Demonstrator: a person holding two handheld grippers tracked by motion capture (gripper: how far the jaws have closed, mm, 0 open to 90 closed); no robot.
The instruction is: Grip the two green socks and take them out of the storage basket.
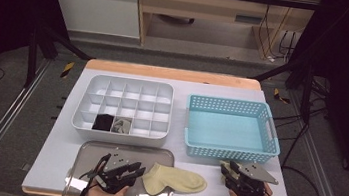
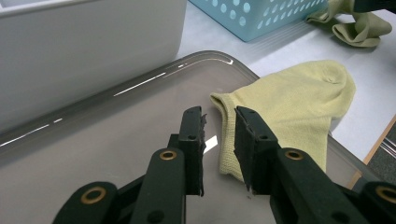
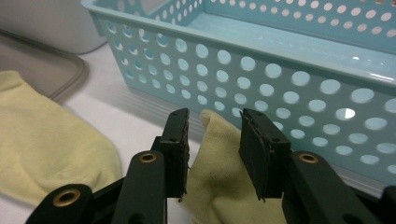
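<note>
A pale yellow sock [image 1: 174, 180] lies flat at the near edge of the table, its long axis running across from left to right: the ribbed cuff points left and rests on the corner of a clear plastic tray [image 1: 90, 154], the rounded toe points right onto the white tabletop [image 1: 223, 91]. A second yellow sock [image 1: 227, 168] is bunched up just in front of the light blue perforated basket [image 1: 232, 129], well apart from the flat one.

From above, the white divided organizer [image 1: 123, 107] sits behind the tray, with dark and grey rolled items in two of its front compartments; neither gripper view looks into those cells. The left gripper view brings out the ribbing at the flat sock's cuff and shows the crumpled sock far off beside the basket. The right gripper view shows the crumpled sock's fabric standing up in a fold against the basket wall.

The left gripper [image 2: 219, 126] hovers over the tray with its jaws a narrow gap apart, the cuff just beyond the tips and nothing gripped. The right gripper [image 3: 215, 130] has its jaws partly open with the fold of the crumpled sock standing between them; the pads [image 3: 180, 140] do not press on it.
</note>
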